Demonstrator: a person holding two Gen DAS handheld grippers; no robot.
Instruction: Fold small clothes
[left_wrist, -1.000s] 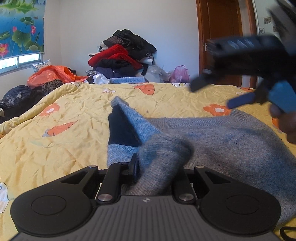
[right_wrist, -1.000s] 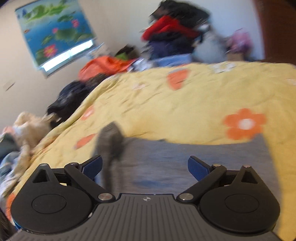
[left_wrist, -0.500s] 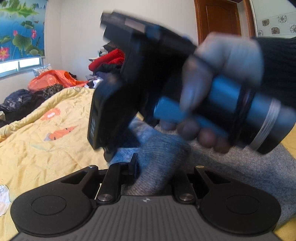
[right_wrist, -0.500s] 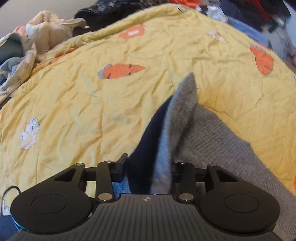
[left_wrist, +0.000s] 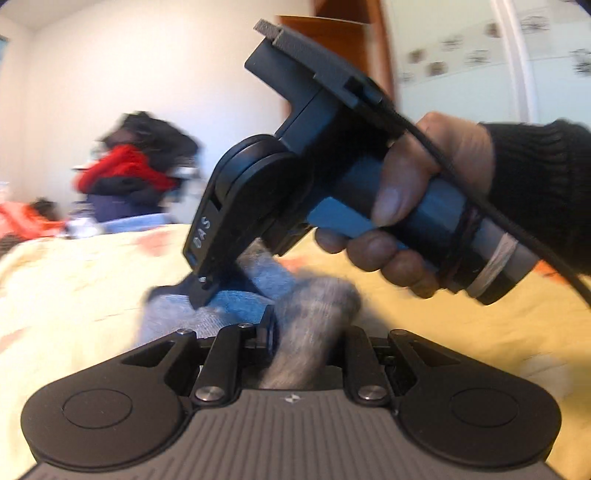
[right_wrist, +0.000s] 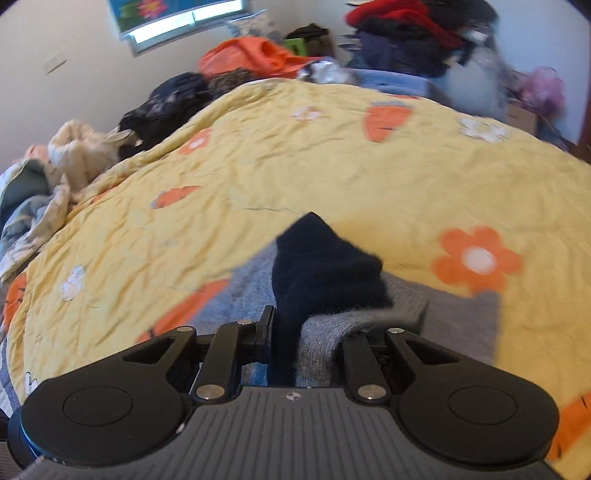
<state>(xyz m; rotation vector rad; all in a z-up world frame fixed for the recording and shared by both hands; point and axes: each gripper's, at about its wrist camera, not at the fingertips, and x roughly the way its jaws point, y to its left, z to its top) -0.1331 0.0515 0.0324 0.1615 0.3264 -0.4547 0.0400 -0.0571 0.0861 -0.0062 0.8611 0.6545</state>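
- The jaws of the left gripper (left_wrist: 308, 334) are clamped on a bunched fold of the grey knit sweater (left_wrist: 314, 314), which fills the gap between them.
- The jaws of the right gripper (right_wrist: 306, 332) are likewise closed narrow on the sweater, with a dark navy part (right_wrist: 325, 273) and a grey layer pinched together.
- In the left wrist view, the right gripper is seen from the side just above the fabric, with its handle gripped by a hand (left_wrist: 413, 206) in a black knit sleeve (left_wrist: 539, 188).
- The rest of the sweater is spread on the yellow bedspread (right_wrist: 332, 166), printed with carrots and flowers.
- A heap of red and dark clothes (right_wrist: 406, 33) is seen beyond the far edge of the bed.
- An orange bag (right_wrist: 255, 55) lies beside that heap.
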